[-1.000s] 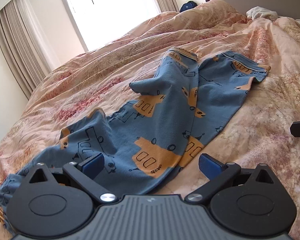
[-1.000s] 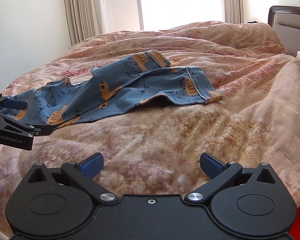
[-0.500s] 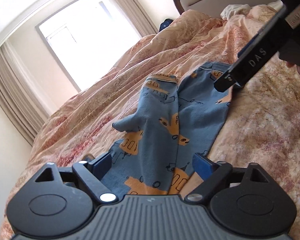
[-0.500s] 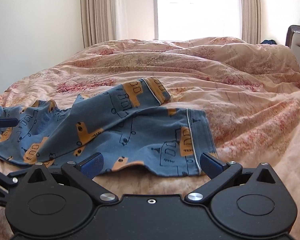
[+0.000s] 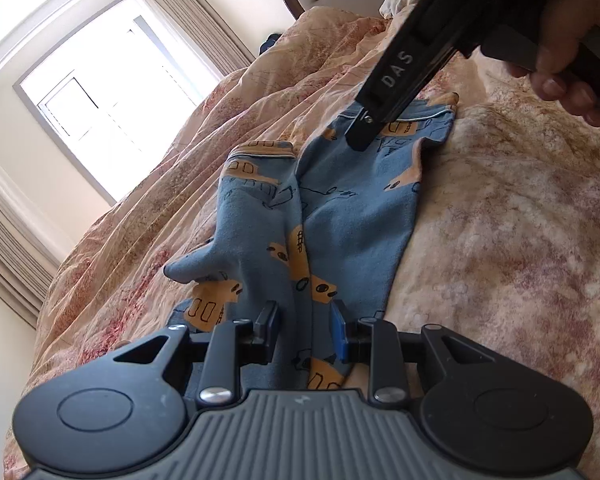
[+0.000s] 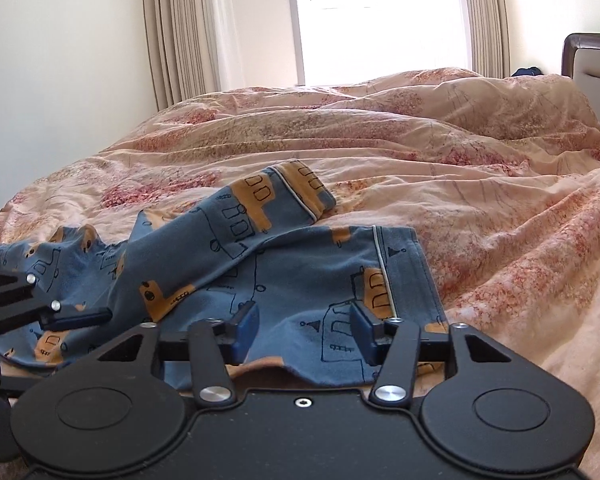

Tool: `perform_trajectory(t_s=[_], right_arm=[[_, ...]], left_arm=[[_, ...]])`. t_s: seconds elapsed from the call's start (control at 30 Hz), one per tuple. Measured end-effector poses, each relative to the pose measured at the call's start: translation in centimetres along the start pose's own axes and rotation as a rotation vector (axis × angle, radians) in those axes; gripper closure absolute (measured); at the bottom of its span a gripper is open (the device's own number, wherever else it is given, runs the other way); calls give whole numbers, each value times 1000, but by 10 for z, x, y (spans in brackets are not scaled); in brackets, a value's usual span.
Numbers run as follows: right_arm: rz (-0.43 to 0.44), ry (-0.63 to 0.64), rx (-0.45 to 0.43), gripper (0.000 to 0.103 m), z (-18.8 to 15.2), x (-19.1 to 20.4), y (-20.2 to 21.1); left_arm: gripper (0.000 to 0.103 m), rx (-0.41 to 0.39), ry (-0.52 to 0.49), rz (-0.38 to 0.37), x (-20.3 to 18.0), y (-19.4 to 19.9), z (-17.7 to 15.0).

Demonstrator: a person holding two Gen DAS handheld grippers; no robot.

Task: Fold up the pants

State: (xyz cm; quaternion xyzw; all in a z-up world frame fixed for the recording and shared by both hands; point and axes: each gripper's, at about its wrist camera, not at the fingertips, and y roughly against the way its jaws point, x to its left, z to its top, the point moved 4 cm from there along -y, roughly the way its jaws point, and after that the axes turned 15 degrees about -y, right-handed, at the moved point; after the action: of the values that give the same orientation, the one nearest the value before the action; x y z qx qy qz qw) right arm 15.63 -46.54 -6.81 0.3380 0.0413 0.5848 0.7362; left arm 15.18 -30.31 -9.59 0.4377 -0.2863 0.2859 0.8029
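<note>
Moved in from a wide-open stance a second ago: both grippers now low over the pants [image 5: 340, 216], fingers closing. Left gripper [image 5: 306, 330] rolled, so the room now stands tilted in its view.

Left fingers [image 5: 269, 326]: closing, about a third open, blue fabric of the waist end bunched between them; contact of the pads with the cloth not clear. Right gripper [image 6: 304, 332], fingers [image 6: 247, 330]: closing, about half open, cuff end of the nearer leg lying between them, gaps visible at both pads, no pinch made yet.

Pants: blue with orange vehicle print, spread on the bed [image 6: 480, 184] over a pink floral duvet, two legs side by side, farther cuff folded up and resting on the nearer leg.

Cut off or unclear: left gripper seen only as a black edge at the left border of the right wrist view; right gripper seen from the side in the left wrist view, with part of a hand [image 5: 560, 64] on its handle. Waistband hidden below the left gripper body. Dark object beside the headboard [image 6: 588, 56] too small to identify.
</note>
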Motion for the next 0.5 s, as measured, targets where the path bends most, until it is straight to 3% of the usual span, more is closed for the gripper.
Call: perform_trajectory(t_s=[0.1, 0.27, 0.3, 0.4, 0.5], right_arm=[[34, -31, 13, 55, 14, 0, -15], [72, -22, 32, 55, 36, 12, -47], [77, -19, 39, 55, 39, 14, -53], [87, -26, 69, 55, 47, 16, -72], [86, -32, 81, 55, 57, 17, -88]], left_arm=[[71, -34, -11, 5, -3, 4, 3], [71, -4, -17, 6, -5, -7, 8], [77, -10, -15, 10, -4, -8, 8], [78, -80, -38, 57, -2, 2, 14], [78, -81, -93, 35, -11, -2, 18]])
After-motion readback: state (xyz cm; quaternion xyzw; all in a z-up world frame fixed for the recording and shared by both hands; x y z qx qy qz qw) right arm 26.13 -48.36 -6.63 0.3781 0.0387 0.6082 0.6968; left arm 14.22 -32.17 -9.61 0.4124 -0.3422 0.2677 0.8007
